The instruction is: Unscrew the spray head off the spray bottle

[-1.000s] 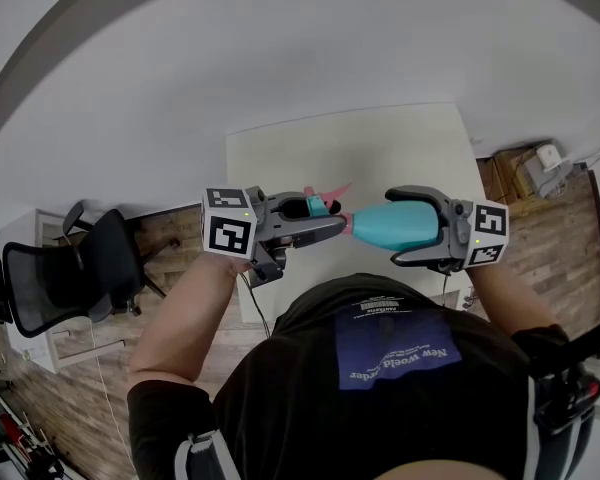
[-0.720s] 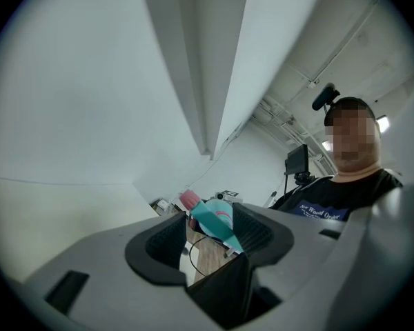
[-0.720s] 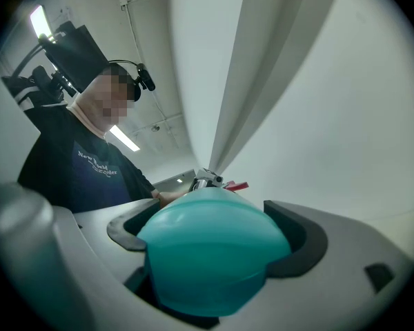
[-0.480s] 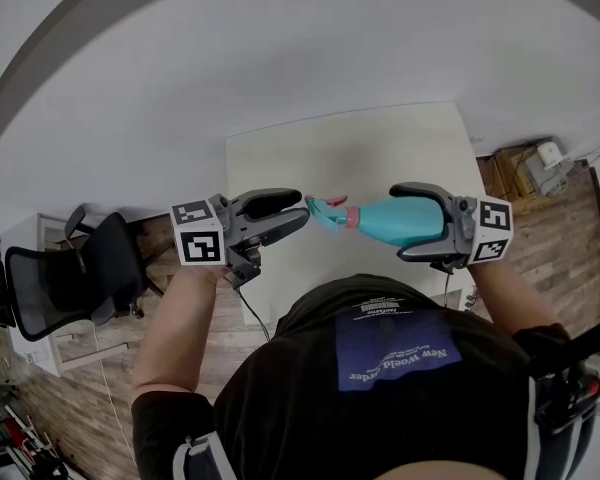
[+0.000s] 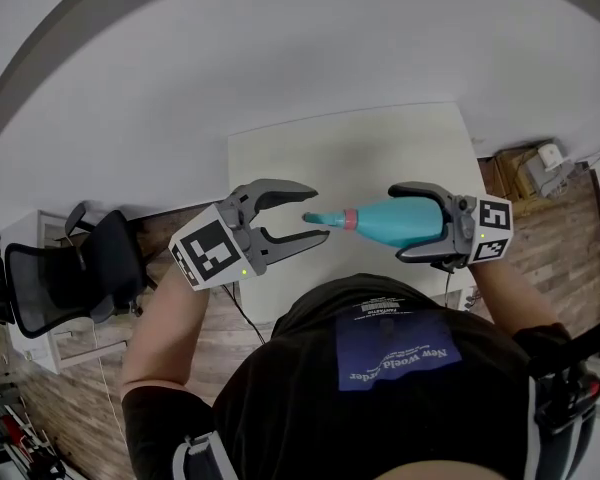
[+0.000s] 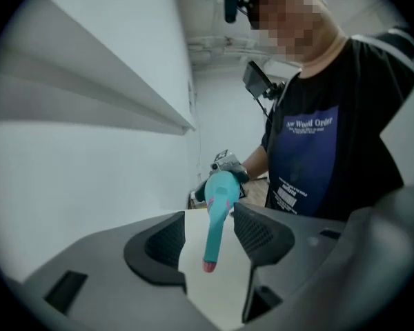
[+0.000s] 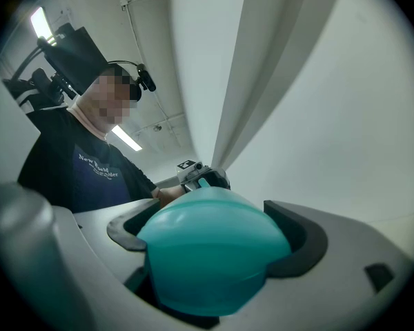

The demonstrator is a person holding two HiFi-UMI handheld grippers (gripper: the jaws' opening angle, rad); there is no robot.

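Observation:
A teal spray bottle [image 5: 400,223] lies level in the air, and my right gripper [image 5: 398,226] is shut on its body. Its slim teal spray head [image 5: 325,218] points left beyond a pink collar [image 5: 350,218]. My left gripper [image 5: 317,213] is open, its jaws just opened wider. The head's tip lies between them untouched. In the left gripper view the spray head [image 6: 212,236] hangs between the pads [image 6: 262,236] with gaps on both sides. In the right gripper view the bottle's round base [image 7: 210,254] fills the jaws, with the pads pressed on its sides.
A white table [image 5: 350,153] lies below both grippers against a white wall. A black office chair [image 5: 60,268] stands on the wood floor at the left. Boxes and clutter [image 5: 535,168] sit off the table's right end. The person's torso is close behind the grippers.
The left gripper let go of the spray head, drew back to the left, rolled about its own axis and now has its open jaws round the head's tip. The right gripper kept still.

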